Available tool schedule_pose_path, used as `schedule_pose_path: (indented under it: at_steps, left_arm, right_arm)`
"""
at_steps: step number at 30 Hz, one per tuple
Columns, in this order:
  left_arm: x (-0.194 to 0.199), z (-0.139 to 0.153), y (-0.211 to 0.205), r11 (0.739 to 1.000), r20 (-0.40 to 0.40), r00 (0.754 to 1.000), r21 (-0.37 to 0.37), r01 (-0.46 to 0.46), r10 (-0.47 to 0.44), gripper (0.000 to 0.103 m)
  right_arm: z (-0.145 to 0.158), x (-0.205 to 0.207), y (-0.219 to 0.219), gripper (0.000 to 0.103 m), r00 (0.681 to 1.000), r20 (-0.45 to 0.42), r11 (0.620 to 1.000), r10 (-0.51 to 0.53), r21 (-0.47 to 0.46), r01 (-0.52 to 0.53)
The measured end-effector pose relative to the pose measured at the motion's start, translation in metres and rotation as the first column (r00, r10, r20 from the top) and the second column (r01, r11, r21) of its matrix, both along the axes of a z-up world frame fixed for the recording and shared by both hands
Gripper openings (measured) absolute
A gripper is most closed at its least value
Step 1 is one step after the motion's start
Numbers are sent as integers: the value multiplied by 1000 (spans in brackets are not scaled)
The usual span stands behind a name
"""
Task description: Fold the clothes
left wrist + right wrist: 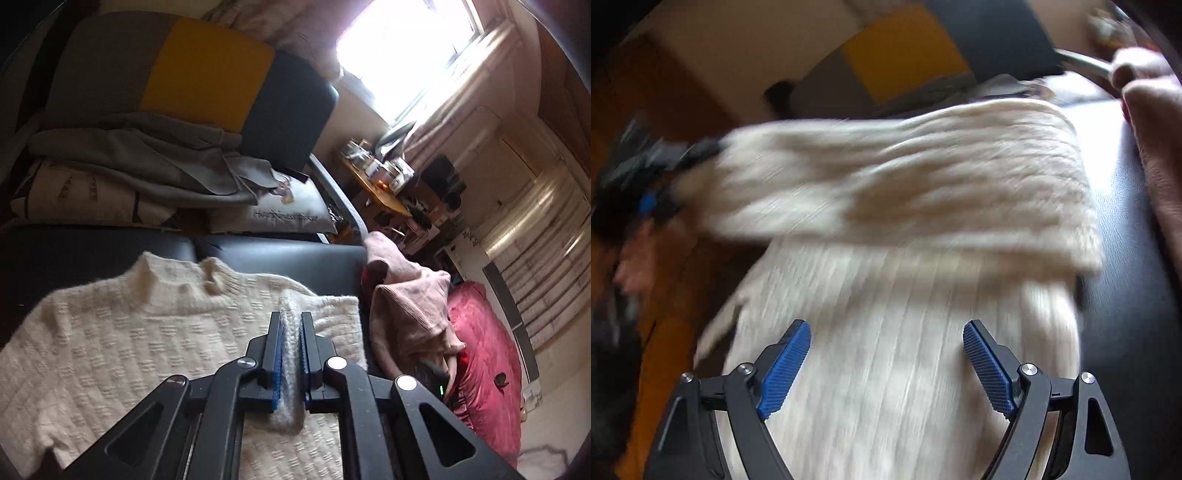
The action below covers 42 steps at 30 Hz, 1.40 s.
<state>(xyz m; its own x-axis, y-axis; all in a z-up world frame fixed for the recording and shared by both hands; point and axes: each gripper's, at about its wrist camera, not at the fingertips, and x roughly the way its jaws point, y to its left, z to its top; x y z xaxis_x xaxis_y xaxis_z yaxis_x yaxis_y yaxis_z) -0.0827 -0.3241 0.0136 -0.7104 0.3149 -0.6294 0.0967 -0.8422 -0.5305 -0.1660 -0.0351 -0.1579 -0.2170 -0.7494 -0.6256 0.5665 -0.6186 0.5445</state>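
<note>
A black padded leather seat [280, 254] carries everything here, and it serves as the flat bed for the folding. Spread across its near half lies the cream textured knit sweater [110, 350], collar toward the far side, body running toward the near edge. In the right wrist view a wide band of it, probably a sleeve, is laid crosswise over the ribbed body, apparently drawn there to narrow the garment. To the right, just beside the sweater, a crumpled pink knit garment [406, 306] slumps over the seat's edge, likely waiting its turn. On the far side a stack of grey folded cloth [140, 166] rests on printed pillows.

The left gripper [291, 325] has its blue pads pinched on a thick fold of the sweater. The right gripper [886, 332] hovers over the body, fingers wide apart and holding nothing.
</note>
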Motion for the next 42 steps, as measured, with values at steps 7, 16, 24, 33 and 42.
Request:
schedule_pose_path:
  at_steps: [7, 16, 24, 33, 42]
  left_arm:
    - [11, -66, -53, 996, 160, 983, -10, -94, 94, 7]
    - [49, -147, -104, 958, 247, 949, 160, -239, 196, 22]
    - [102, -148, -148, 907, 220, 921, 211, -366, 320, 44]
    - [73, -159, -109, 946, 253, 934, 136, -294, 253, 50]
    - [60, -129, -101, 937, 151, 930, 49, -345, 335, 6]
  right_arm:
    - [-15, -44, 4, 90, 980, 0, 979, -200, -27, 200]
    - [-26, -38, 0, 99, 984, -37, 984, -175, -51, 173]
    - [-24, -34, -22, 103, 985, -76, 988, -153, 12, 154]
    - [-24, -35, -25, 103, 986, -84, 989, -143, 24, 145]
    - [-16, -31, -29, 103, 984, -119, 985, -136, 90, 147]
